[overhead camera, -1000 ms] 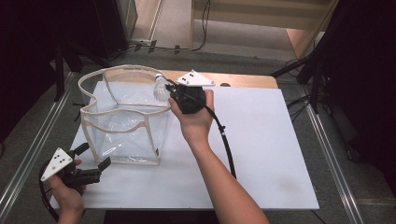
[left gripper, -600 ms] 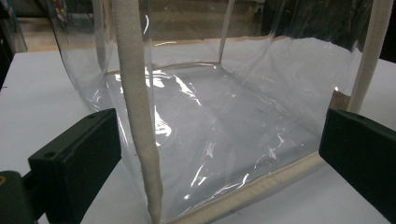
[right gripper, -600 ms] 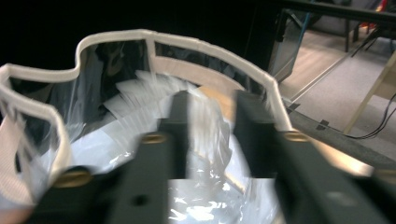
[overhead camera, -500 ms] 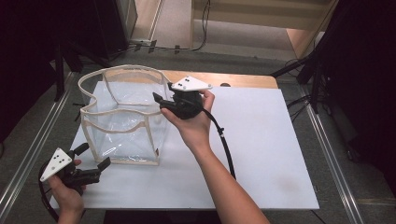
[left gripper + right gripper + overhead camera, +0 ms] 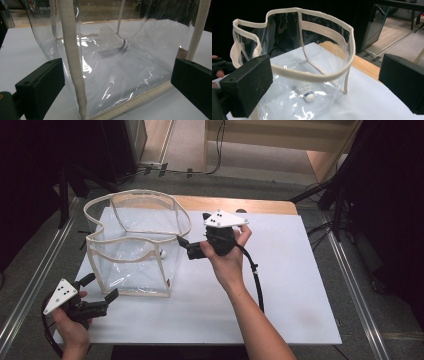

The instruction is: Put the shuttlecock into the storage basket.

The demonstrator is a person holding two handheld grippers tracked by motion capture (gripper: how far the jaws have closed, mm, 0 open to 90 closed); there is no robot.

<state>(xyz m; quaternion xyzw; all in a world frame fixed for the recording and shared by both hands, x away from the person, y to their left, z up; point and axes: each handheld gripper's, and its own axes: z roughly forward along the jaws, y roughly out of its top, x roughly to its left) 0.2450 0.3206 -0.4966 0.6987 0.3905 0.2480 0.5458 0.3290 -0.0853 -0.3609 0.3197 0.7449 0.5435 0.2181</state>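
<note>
Lying on its side in my clear bag (image 5: 131, 251) on the white table (image 5: 295, 285), the shuttlecock (image 5: 306, 93) rests. My right gripper (image 5: 192, 247) hangs released beside the rim; my left gripper (image 5: 100, 292) waits released near the bag's corner.

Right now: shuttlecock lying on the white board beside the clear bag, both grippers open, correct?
Not quite. The shuttlecock lies inside the clear bag, on its bottom, as the right gripper view shows. Left gripper and right gripper are open.
</note>
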